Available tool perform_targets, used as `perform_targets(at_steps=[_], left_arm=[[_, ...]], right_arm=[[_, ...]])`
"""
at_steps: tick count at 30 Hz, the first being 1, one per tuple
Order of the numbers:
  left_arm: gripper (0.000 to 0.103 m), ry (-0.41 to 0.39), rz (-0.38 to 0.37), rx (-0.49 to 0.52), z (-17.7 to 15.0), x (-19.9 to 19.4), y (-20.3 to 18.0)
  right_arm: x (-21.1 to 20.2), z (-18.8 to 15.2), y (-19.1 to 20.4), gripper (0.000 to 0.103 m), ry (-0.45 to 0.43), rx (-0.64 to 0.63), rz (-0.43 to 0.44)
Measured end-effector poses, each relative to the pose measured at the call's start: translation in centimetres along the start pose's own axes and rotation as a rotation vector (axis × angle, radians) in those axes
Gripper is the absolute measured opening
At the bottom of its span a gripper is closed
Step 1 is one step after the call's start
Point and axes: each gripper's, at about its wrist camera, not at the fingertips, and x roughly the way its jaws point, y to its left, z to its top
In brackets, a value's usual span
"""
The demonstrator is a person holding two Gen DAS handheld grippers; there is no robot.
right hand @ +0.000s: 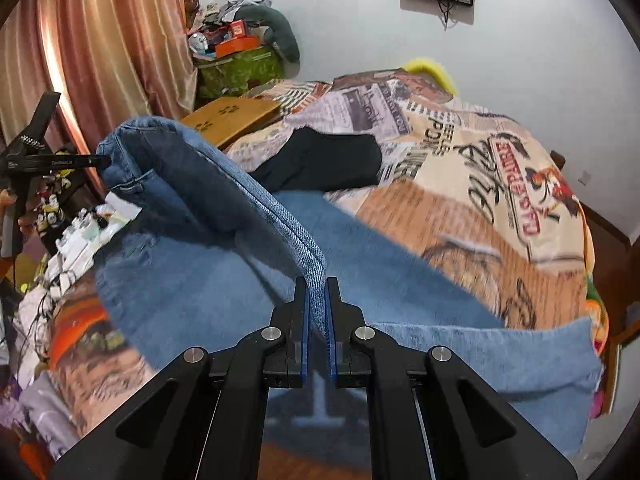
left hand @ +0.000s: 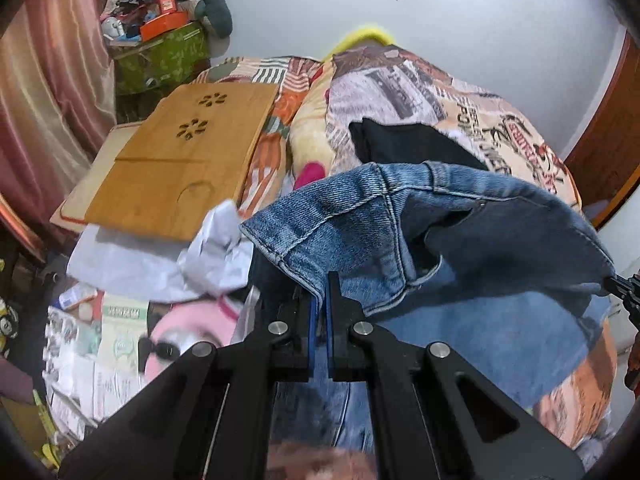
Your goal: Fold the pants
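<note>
**Waist end lifted over the legs for a fold**

While the jeans (left hand: pixel 400 216) are held by both grippers above the patterned bedspread (right hand: pixel 460 152), one end hangs raised and the rest lies flat on it. The left gripper (left hand: pixel 319 292) is clenched on one denim edge; the right gripper (right hand: pixel 317 300) is clenched on the folded edge opposite. For a clean fold, both corners should probably be carried level and together, laid squarely onto the cloth below, short of the black garment (right hand: pixel 320 160).

Blue denim pants (right hand: pixel 224 280), one end lifted and sagging in midair, the rest spread flat across the patterned bed quilt (right hand: pixel 480 184).
</note>
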Motion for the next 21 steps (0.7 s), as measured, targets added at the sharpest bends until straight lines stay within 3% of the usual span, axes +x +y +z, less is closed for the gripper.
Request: perform_targets(at_steps=[12, 16, 21], left_arm=[[0.006, 0.185, -0.004, -0.076, -10.0, 2.8, 1.6], [0.006, 0.234, 0.032, -0.040, -11.5, 3.4, 0.8], [0.006, 0.222, 0.032, -0.004, -11.6, 1.5, -0.1]], right_arm=[[0.9, -5.6, 1.9, 0.006, 0.058, 0.109, 0.027], [0.8, -6.2, 2.4, 0.011, 0.063, 0.123, 0.023], [-0.8, -6.4, 2.2, 0.012, 0.059, 0.150, 0.041]])
